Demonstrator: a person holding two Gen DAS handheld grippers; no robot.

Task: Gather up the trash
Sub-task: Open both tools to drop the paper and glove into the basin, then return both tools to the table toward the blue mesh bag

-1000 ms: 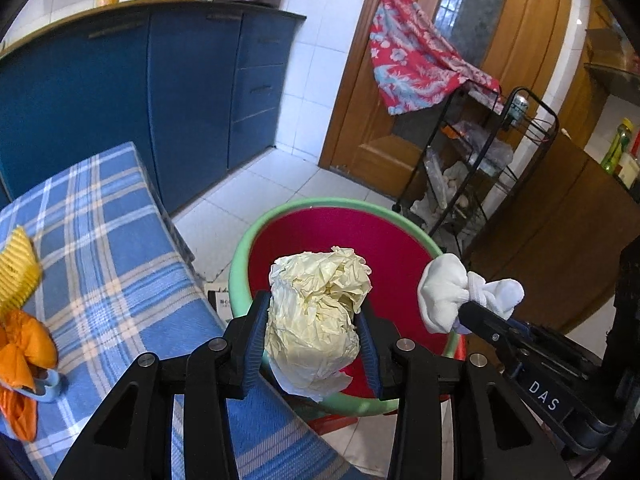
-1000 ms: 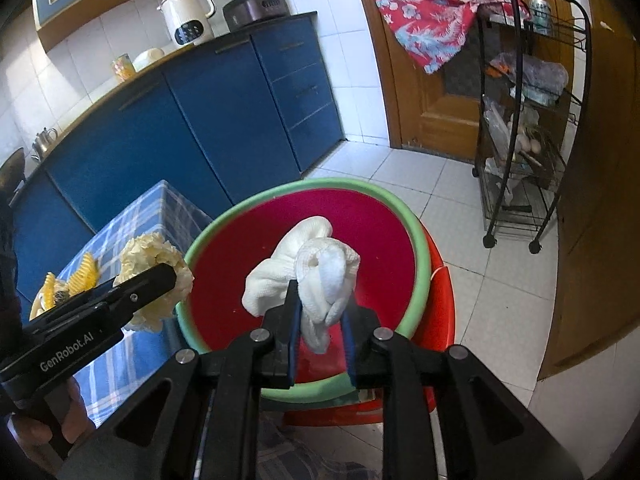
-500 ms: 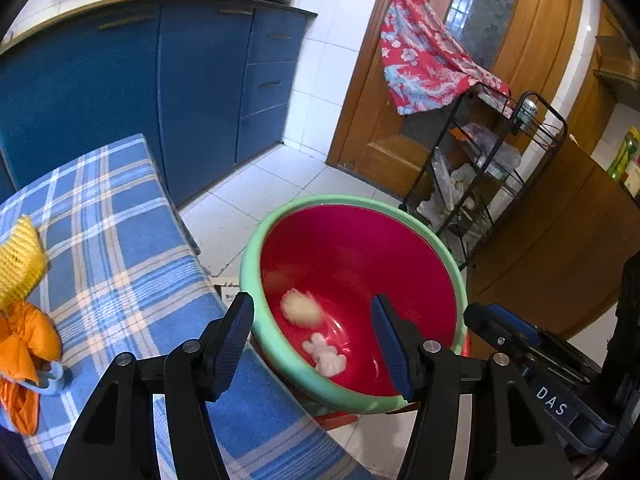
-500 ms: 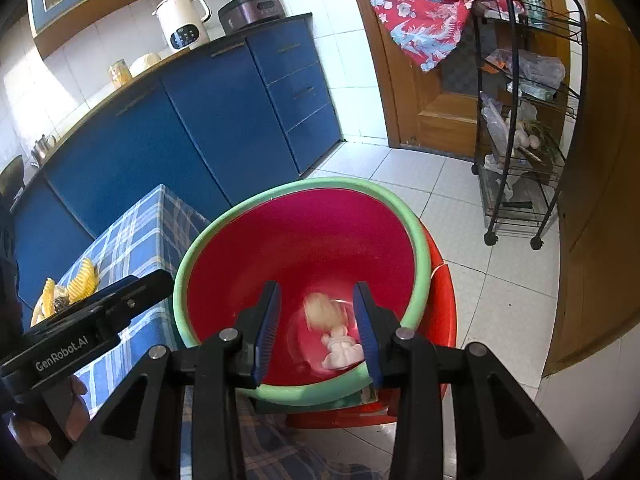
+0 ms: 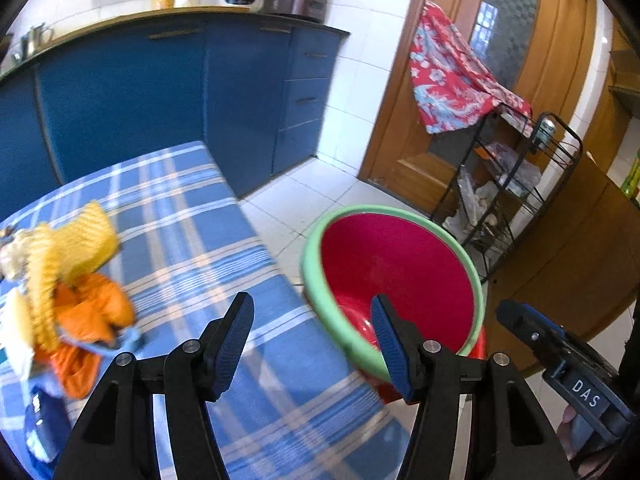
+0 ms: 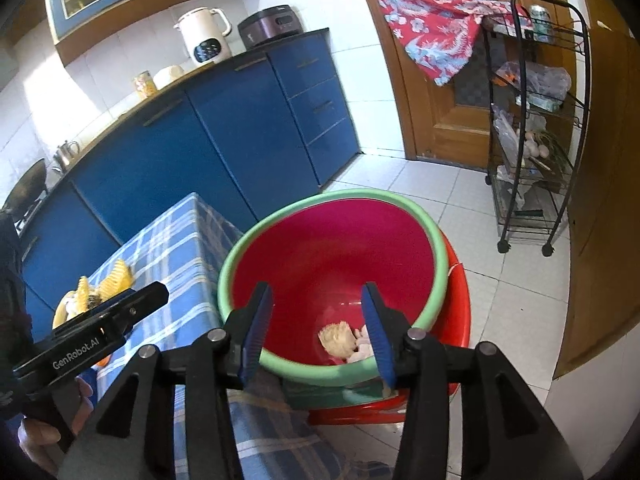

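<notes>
Right gripper (image 6: pixel 316 324) is opening, empty, over the basin (image 6: pixel 434 240); left gripper (image 5: pixel 312 340) is spread (a fingertip is hiding the wads (image 6: pixel 338 338))

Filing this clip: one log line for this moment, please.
left gripper: open, empty | right gripper: opening, empty | two wads in red basin

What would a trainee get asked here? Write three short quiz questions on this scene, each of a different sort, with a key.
1. True or false: the yellowish paper wad lies inside the red basin.
2. Multiple choice: what is between the jaws of the left gripper? A) a paper wad B) an orange peel C) nothing
3. Fill in: the orange and yellow scraps wait on the blue ____ tablecloth.

Key: 1 true; 2 C; 3 plaid. The right gripper is opening, also with nothing between its jaws; the white wad sits beside the yellowish one.
</notes>
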